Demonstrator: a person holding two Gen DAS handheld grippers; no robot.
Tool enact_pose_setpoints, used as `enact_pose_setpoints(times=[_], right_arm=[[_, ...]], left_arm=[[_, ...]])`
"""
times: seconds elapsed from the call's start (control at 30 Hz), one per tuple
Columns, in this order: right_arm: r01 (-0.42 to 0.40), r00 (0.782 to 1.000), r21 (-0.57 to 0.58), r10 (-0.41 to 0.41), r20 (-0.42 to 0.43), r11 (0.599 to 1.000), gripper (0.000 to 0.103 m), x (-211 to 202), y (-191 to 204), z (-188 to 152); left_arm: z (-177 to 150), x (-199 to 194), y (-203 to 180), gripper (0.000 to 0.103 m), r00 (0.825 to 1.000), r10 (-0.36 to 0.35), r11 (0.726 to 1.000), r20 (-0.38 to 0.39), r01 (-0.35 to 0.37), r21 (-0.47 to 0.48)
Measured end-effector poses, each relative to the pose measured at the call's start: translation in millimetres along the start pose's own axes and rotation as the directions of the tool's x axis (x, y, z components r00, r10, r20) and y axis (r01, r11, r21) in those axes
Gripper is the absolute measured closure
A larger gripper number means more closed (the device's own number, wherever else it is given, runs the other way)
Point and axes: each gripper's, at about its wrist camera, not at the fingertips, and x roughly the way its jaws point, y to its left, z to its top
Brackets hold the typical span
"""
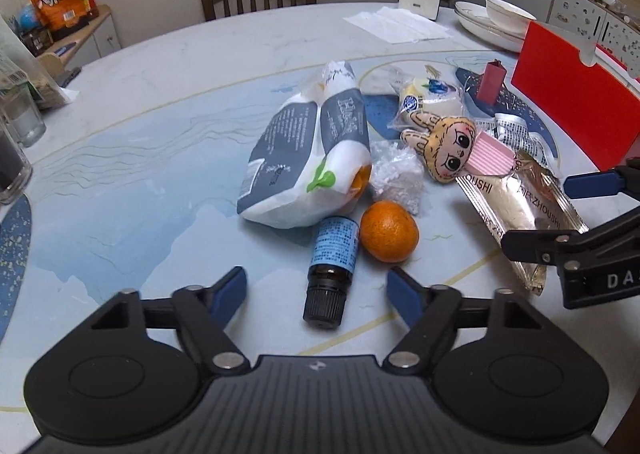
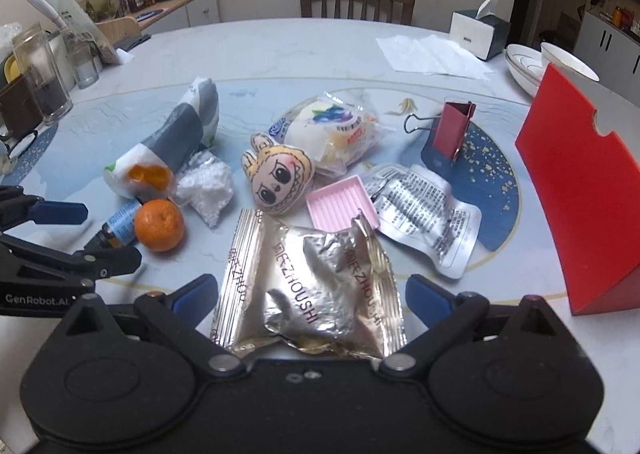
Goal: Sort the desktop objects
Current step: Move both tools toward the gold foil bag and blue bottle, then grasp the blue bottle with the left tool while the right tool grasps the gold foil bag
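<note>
My left gripper (image 1: 316, 286) is open, its jaws either side of a small dark bottle with a blue label (image 1: 332, 254) that lies next to an orange (image 1: 389, 232). My right gripper (image 2: 310, 290) is open around a silver foil snack packet (image 2: 308, 294), not closed on it. That packet also shows in the left wrist view (image 1: 516, 205). A plush doll face (image 2: 278, 175), a pink tray (image 2: 342, 201), a wrapped bun (image 2: 332, 129), a red binder clip (image 2: 452, 125) and a grey-white bag (image 1: 304, 149) lie in the pile.
A red open box (image 2: 580, 197) stands at the right. Glass jars (image 2: 44, 73) stand at the left edge. A tissue box (image 2: 476, 31), paper napkins (image 2: 432, 53), stacked plates (image 2: 532, 65) and a wooden chair (image 2: 356, 1) are at the far side.
</note>
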Motion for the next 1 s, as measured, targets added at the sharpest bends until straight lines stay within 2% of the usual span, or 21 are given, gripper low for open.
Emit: enact_pose_setpoints(times=[0.3,0.33,0.37,0.4,0.53,0.7,1.0], right_arm=[[0.020,1.000,0.003,-0.020,-0.018,1.000,0.019,4,1,1],[0.021,1.000,-0.001,-0.021,-0.016,1.000,0.020,3,1,1],[0.019,1.000,-0.004,-0.020,-0.013,1.000,0.026,2,1,2],[0.013,1.000,-0.005,-0.013,-0.011,1.000,0.034,0,1,3],[-0.015,1.000,0.000,0.015,-0.019,1.000,0.049,-4,0,4],[-0.028,1.000,0.013,0.028,-0.012,1.000,0.065,-11,-3,7],[-0.050,0.998,0.079,0.052,-0.020,0.996,0.071,-27,-20,-1]], left_arm=[[2,3,5,0.058,1.000,-0.018,1.000,-0.007,0.018,0.017],[3,3,5,0.064,1.000,-0.022,0.999,-0.008,0.022,0.024],[3,3,4,0.070,1.000,-0.027,0.999,-0.007,0.027,0.033],[4,2,3,0.071,0.999,-0.032,0.999,-0.006,0.032,0.041],[3,1,2,0.079,0.999,-0.041,0.998,-0.005,0.041,0.055],[1,-1,2,0.080,0.999,-0.052,0.997,-0.003,0.052,0.063],[-6,-17,5,0.080,0.996,-0.091,0.995,0.002,0.090,0.042]])
